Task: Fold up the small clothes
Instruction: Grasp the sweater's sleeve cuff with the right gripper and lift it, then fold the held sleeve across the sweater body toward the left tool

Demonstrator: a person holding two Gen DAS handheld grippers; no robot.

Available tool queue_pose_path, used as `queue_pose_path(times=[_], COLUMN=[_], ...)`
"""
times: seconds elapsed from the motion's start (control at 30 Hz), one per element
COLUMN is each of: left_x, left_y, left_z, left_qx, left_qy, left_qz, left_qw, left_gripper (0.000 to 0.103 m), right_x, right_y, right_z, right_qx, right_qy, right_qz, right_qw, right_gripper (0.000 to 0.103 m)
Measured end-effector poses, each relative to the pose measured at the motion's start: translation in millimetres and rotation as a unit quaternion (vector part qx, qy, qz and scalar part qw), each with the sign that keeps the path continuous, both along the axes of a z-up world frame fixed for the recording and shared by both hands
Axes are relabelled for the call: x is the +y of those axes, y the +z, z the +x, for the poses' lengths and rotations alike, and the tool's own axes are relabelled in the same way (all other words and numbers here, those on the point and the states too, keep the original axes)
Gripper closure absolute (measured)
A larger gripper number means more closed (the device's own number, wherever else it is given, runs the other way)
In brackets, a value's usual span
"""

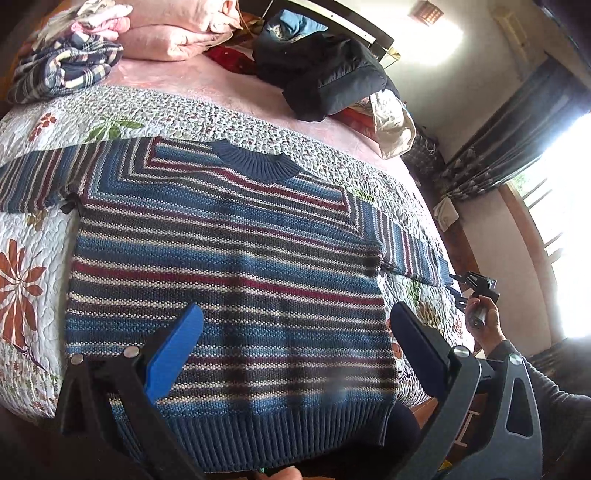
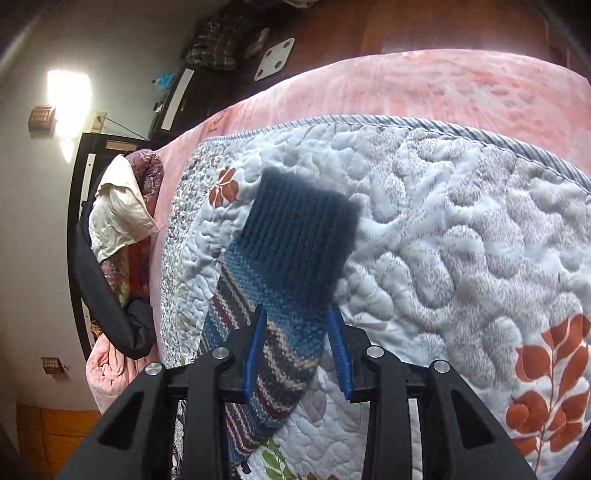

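Left gripper [image 1: 291, 350] jaws wide apart above one striped sweater [image 1: 229, 280], flat on quilt [image 1: 33, 236], dark collar, ribbed hem. Right gripper [image 2: 297, 354] jaws apart around sleeve [image 2: 291, 258], not squeezing. Two sleeves spread out.

A bed [image 1: 236, 83] with a pink blanket [image 2: 443, 88] carries a white floral quilt [image 1: 33, 236]. A striped knit sweater [image 1: 229, 266] lies flat on the quilt, sleeves spread. On the blanket beyond rest a plaid garment [image 1: 62, 70], folded pink bedding [image 1: 173, 33] and a black padded jacket [image 1: 325, 77].
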State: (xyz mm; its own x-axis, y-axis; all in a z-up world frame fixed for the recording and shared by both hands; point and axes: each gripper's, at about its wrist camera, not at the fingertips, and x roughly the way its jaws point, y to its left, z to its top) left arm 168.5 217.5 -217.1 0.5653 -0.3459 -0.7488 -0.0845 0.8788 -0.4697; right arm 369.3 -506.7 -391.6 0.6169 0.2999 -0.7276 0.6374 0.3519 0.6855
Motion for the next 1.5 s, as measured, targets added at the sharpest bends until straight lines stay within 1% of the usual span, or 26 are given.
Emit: queue_pose_path(times=[0.1,0.23,0.27,0.3,0.33,0.37,0.43,0.53,0.6,0.7,0.83,0.97,1.03,1.13,1.2,1.27,1.33,1.47,1.5], left_x=[10.5,28.7,33.0,37.7,42.7,47.7,57.9,69.2,75.5,80.5,82.4,83.2,84.8,86.1,87.7,88.1,88.9,83.5,81.9], left_y=[-14.3,-32.8,-36.2,-38.6,-40.4,-40.9,-39.6,-33.0,-28.2,-21.1,-15.4,-17.5,-16.7,-13.9,-14.1,-17.7,-21.6,-27.0,-28.3], left_z=[9.1,17.0,18.0,19.6,21.1,22.1,24.0,27.9,30.8,33.9,39.2,47.8,52.9,61.2,68.2,74.4,82.7,101.0,106.7], left_qx=[0.013,0.030,0.034,0.037,0.039,0.039,0.036,0.027,0.020,0.004,-0.008,0.004,0.000,-0.010,-0.011,-0.009,-0.008,-0.012,-0.013], left_qy=[0.017,0.047,0.054,0.061,0.066,0.072,0.079,0.080,0.079,0.080,0.074,0.058,0.049,0.035,0.025,0.014,0.006,-0.011,-0.015], left_qz=[-0.032,-0.084,-0.092,-0.099,-0.105,-0.109,-0.107,-0.100,-0.095,-0.088,-0.087,-0.101,-0.106,-0.108,-0.119,-0.142,-0.159,-0.162,-0.161], left_qw=[0.9993,0.9949,0.9937,0.9926,0.9915,0.9907,0.9905,0.9914,0.9921,0.9929,0.9934,0.9931,0.9932,0.9935,0.9925,0.9898,0.9872,0.9867,0.9868], left_gripper=[0.003,0.003,0.003,0.003,0.003,0.003,0.003,0.003,0.003,0.003,0.003,0.003,0.003,0.003,0.003,0.003,0.003,0.003,0.003], right_x=[-4.6,-6.9,-6.7,-5.5,-4.3,-3.3,3.3,29.2,55.5,95.9,149.4,202.3,229.8,277.1,306.8,335.7,367.1,424.9,437.3], right_y=[-9.3,-11.8,-10.7,-8.8,-5.9,0.2,21.4,65.4,96.1,134.8,173.9,200.1,206.7,212.5,211.5,207.5,200.9,180.7,173.2], right_z=[7.8,14.0,15.7,19.0,21.7,22.6,23.1,33.1,40.8,49.6,57.6,61.5,60.5,64.2,66.5,67.2,68.9,66.9,66.7], right_qx=[0.007,0.002,0.002,0.003,0.003,-0.001,-0.022,-0.050,-0.066,-0.092,-0.123,-0.149,-0.157,-0.168,-0.173,-0.173,-0.171,-0.163,-0.159], right_qy=[-0.006,0.000,0.003,0.008,0.013,0.014,0.021,0.058,0.090,0.127,0.163,0.201,0.222,0.257,0.278,0.301,0.324,0.365,0.374], right_qz=[-0.003,-0.011,-0.015,-0.021,-0.026,-0.033,-0.054,-0.105,-0.149,-0.191,-0.228,-0.245,-0.251,-0.277,-0.290,-0.304,-0.324,-0.357,-0.360], right_qw=[1.000,1.000,1.000,1.000,1.000,0.999,0.998,0.992,0.983,0.969,0.952,0.937,0.929,0.911,0.899,0.887,0.872,0.844,0.840], right_gripper=[0.068,0.068,0.071,0.080,0.085,0.089,0.090,0.090,0.091,0.091,0.091,0.091,0.091,0.091,0.091,0.091,0.091,0.091,0.091])
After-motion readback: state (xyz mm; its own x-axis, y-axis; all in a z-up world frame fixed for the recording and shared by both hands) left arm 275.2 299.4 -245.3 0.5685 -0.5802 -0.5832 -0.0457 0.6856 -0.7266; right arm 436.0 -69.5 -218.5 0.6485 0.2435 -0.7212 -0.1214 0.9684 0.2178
